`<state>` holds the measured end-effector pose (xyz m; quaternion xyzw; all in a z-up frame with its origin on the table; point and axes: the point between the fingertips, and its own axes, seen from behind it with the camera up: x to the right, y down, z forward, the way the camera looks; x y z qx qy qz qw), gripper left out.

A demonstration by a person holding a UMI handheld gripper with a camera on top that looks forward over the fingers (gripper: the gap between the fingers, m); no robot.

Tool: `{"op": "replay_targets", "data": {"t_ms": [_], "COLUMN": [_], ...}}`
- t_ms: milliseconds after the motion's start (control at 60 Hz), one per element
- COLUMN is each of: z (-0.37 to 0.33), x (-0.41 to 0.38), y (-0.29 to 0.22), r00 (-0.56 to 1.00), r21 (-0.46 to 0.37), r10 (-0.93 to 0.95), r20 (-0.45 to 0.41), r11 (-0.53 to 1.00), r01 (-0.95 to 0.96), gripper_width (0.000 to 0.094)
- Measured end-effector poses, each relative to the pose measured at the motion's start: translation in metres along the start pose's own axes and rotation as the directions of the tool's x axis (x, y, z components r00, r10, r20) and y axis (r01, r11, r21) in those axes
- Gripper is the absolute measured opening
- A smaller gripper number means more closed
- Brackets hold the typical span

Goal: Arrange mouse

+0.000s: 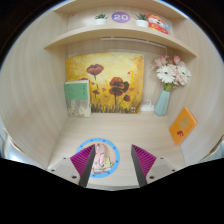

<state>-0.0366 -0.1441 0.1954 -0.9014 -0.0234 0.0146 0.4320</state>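
Jaws (pixel 112 170) spread apart, nothing clamped; magenta pads (pixel 84 158) face inward on both sides.

Mouse (pixel 101 160) sits between them, closer to the left pad, gap visible on the right side. It's small and pale, whitish-pink, resting on a round blue mat (pixel 110 150) with a light ring. Long axis looks roughly front-to-back, along the jaws; can't tell which end is the nose. Near end is cut off by the left jaw, no buttons or cable resolvable.

Mat lies near the counter's (pixel 150 135) front edge, about mid-width.

Further out, along the counter's back edge: green book (pixel 77 97) standing at left, flower painting (pixel 106 82) in the middle against the wall, blue vase (pixel 162 101) with pink-white flowers at right. Orange card (pixel 182 123) leans near the right edge.

Shelf (pixel 120 35) above holds a round purple tag (pixel 120 17) reading 20, plus small objects too small to identify.
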Motion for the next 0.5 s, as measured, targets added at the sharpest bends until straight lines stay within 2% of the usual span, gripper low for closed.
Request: {"op": "replay_targets", "data": {"t_ms": [500], "z": [-0.05], "x": [0.029], "y": [0.044], "r00": [1.0], "r21": [-0.004], "r10": [0.001], "r20": [0.014], "r11": [1.0], "r01": [-0.001], "gripper_width": [0.0694]}}
